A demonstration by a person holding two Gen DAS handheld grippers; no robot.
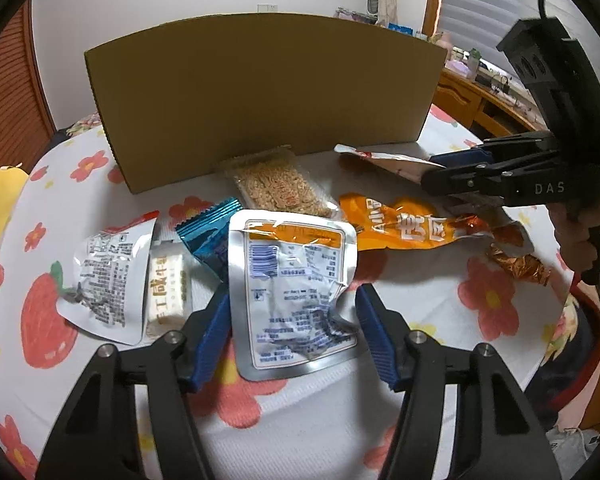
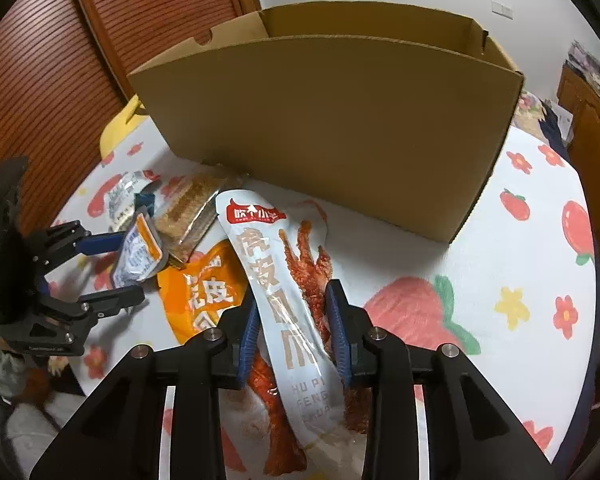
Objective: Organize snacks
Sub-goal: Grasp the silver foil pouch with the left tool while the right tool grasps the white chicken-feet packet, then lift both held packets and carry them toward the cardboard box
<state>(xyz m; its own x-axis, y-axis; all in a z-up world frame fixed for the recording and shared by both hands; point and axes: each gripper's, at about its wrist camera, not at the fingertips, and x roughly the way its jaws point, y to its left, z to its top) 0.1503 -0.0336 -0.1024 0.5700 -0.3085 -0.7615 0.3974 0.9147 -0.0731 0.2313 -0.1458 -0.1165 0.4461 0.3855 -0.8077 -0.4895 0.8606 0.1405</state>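
My left gripper (image 1: 292, 312) is shut on a silver foil pouch (image 1: 296, 292) with an orange top band, held above the flowered tablecloth; it also shows in the right wrist view (image 2: 138, 256). My right gripper (image 2: 294, 320) is shut on a long white chicken-feet packet (image 2: 284, 292), which shows in the left wrist view (image 1: 388, 160) at the right. An open cardboard box (image 2: 340, 132) stands behind the snacks, also in the left wrist view (image 1: 260, 96). An orange packet (image 1: 412, 224), a grain bar (image 1: 280, 188), a blue wrapper (image 1: 212, 232), a nougat bar (image 1: 168, 288) and another silver pouch (image 1: 108, 280) lie on the cloth.
The round table wears a white cloth with strawberries and flowers (image 2: 520, 280). A small copper-coloured wrapper (image 1: 516, 264) lies at the right. A slatted wooden door (image 2: 60, 60) stands behind the table at the left. A wooden desk with clutter (image 1: 488, 88) is at the far right.
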